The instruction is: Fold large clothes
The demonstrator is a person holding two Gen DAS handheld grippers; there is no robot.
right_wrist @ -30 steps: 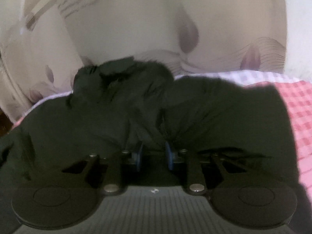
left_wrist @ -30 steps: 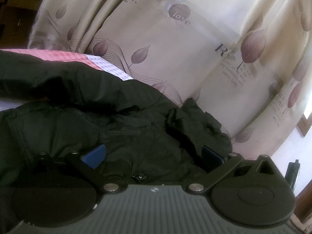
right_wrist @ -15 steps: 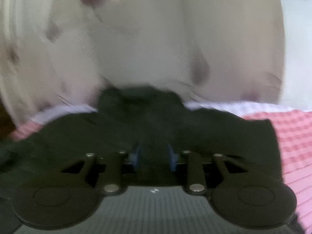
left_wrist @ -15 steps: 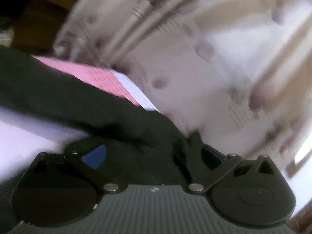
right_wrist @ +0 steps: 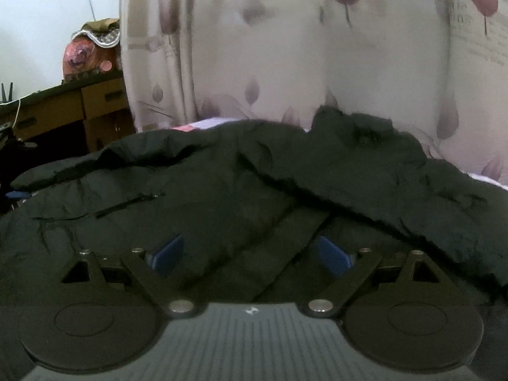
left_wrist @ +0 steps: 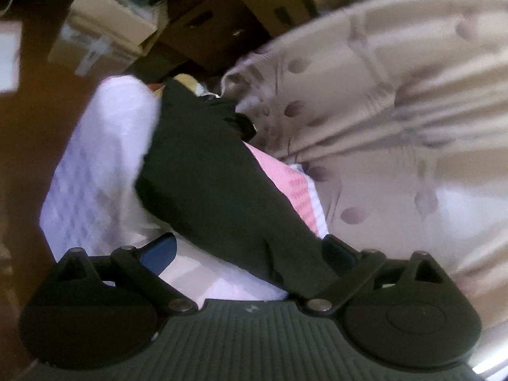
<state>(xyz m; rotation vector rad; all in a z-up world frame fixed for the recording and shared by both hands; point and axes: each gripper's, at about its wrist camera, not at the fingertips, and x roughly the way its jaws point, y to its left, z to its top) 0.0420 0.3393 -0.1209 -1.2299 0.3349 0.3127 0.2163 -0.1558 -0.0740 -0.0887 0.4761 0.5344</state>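
While both tools stand apart, right gripper (right_wrist: pixel 250 250) jaws just opened over black jacket (right_wrist: pixel 222 190), left gripper (left_wrist: pixel 250 254) jaws narrowing slightly, sleeve (left_wrist: pixel 216 184) between them ungripped.

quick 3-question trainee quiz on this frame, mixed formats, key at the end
1. True or false: the right gripper is clamped on the black jacket.
2. In the left wrist view, what lies directly under the jacket? A) bare wooden floor B) pink and white checked bedding C) a cardboard box
3. Fill in: behind the jacket hangs a cream ___ printed with mauve leaves.

Key
1. False: its jaws have just been opening and stand wide, pads clear of the fabric.
2. B
3. curtain
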